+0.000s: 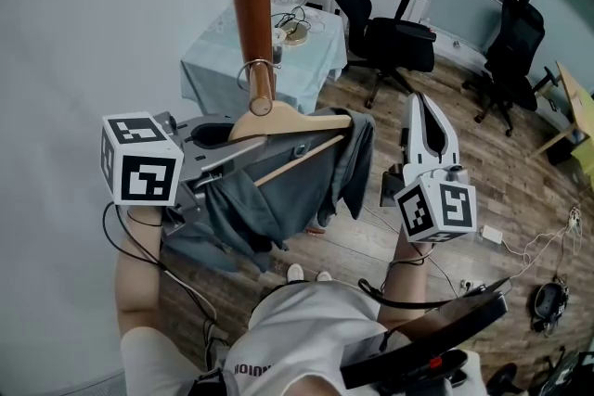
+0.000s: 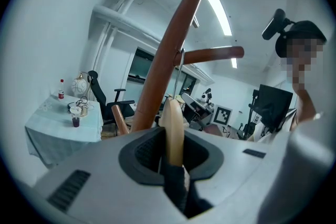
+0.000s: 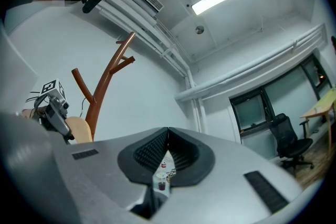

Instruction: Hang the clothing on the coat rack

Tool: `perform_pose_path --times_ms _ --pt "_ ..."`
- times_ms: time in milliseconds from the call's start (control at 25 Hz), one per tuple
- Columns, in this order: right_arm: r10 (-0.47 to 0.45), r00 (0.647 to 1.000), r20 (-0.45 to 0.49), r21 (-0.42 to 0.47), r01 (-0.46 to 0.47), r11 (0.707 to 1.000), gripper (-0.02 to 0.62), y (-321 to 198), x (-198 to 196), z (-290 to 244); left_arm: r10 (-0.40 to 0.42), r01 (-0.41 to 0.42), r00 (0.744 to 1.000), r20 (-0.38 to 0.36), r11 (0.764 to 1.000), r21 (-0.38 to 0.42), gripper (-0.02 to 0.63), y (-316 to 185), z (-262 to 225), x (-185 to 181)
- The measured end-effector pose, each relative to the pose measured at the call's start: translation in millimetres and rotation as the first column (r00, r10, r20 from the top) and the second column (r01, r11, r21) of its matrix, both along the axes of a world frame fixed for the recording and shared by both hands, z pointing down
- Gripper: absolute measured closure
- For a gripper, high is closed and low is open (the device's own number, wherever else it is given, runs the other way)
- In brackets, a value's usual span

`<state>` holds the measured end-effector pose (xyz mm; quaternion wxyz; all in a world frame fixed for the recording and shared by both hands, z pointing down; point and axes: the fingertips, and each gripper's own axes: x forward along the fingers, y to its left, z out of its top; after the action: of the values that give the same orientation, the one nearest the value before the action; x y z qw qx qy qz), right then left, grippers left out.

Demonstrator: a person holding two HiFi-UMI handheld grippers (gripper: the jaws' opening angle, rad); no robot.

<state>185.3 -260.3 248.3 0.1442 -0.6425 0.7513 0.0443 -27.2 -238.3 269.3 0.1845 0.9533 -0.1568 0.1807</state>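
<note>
With my left gripper (image 2: 173, 157) clamped on the wooden hanger (image 1: 295, 120) bearing the grey garment (image 1: 278, 195), its hook (image 1: 244, 73) seemingly round the rack peg (image 1: 261, 95), I would lower slowly before letting go; my right gripper (image 3: 167, 136) is closed on nothing.

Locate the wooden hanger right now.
Head view, centre-left: the wooden hanger is clamped in the left gripper and draped with the grey garment, its hook round a peg of the coat rack.
</note>
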Motion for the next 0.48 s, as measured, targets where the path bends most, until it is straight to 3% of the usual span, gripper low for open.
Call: perform_pose_path --times_ms 480 --pt "-0.011 1.000 -0.001 0.001 0.011 1.000 0.575 5.0 -4.1 -5.4 -0.005 0.004 1.000 0.018 0.998 0.059 0.535 3.7 -4.5 -1.1"
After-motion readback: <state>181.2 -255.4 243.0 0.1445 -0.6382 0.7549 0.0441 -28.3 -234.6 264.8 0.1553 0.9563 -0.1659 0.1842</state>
